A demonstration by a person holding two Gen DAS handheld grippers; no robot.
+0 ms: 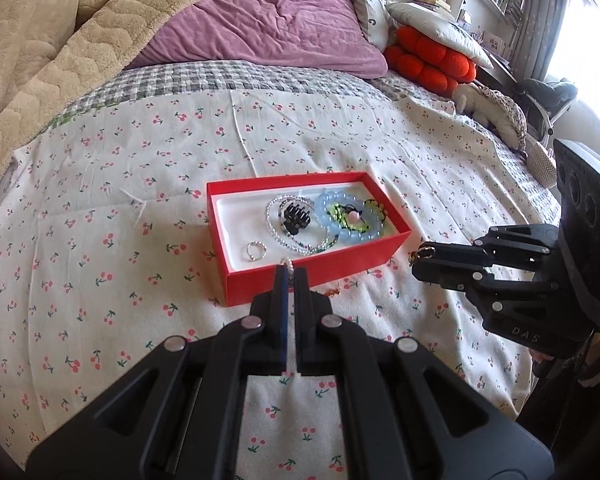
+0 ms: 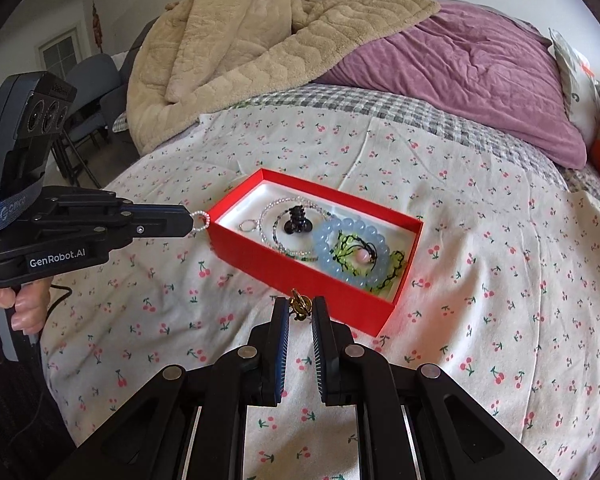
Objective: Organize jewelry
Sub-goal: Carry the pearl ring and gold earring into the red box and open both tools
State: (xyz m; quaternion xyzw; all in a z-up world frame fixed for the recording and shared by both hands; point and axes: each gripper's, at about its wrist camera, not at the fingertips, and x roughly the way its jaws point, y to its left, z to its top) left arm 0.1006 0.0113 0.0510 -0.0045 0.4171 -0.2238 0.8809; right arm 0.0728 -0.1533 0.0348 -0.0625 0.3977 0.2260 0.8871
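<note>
A person is holding two black two-finger grippers over a bed spread with a white cloth printed with small red cherries (image 2: 480,280), and an open red rectangular cardboard box with a white lining (image 2: 300,280) is lying on that cloth between them. The left gripper (image 1: 289,270) is pinching a small ring of tiny pearly white beads (image 2: 202,219) at its very tip, its fingers pressed together on it, and the ring is hanging just beside the box's short end, outside the rim. The right gripper (image 2: 300,306) is clamping a small gold-coloured metal trinket (image 2: 299,305), too small for me to say what kind, with its blue-padded fingers (image 2: 283,332) standing only slightly apart around it, just in front of the box's long red wall. Inside the box a chunky pale blue bead bracelet (image 2: 352,248) is lying over a yellow-green and black woven cord piece with a pink bead (image 2: 362,258), a black claw hair clip (image 2: 298,220) is sitting within loops of a clear beaded strand (image 1: 276,216), and a small silvery ring (image 1: 255,250) is resting on the white lining. A beige quilted fleece blanket (image 2: 260,52) and a mauve duvet (image 2: 472,68) are lying heaped behind.
</note>
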